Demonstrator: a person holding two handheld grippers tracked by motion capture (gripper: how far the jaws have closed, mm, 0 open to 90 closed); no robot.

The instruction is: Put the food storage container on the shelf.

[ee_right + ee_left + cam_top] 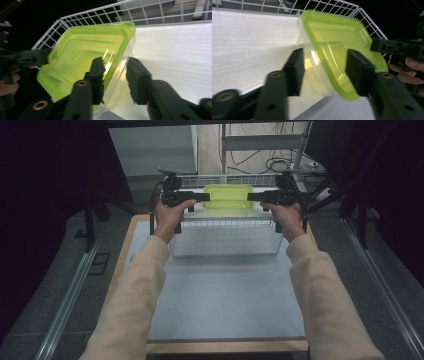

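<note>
both claws are at the box now, one at each end. the clear plastic food box with the lime-green lid (228, 197) sits inside the white wire basket (226, 239) at the far end of the bench (220, 295), tilted in the two gripper views, lid facing sideways rather than flat.

the left claw (325, 72) stands spread, the box's rim and wall between its jaws with daylight on either side; no pinch there. the right claw (115, 80) is spread too, straddling the lid edge and clear wall at the other end, pads apart from the plastic as far as i can read it.

so nothing is clamping it; it looks to be resting on the basket floor.

my read on handling: thin-walled, see-through, looks empty, so light. the walls should flex, and smooth plastic is likely slippery under hard pads. the stiffest hold is the green rim where the lid snaps on; grip it there at both short ends, gently, or the wall may buckle and the lid pop.
</note>
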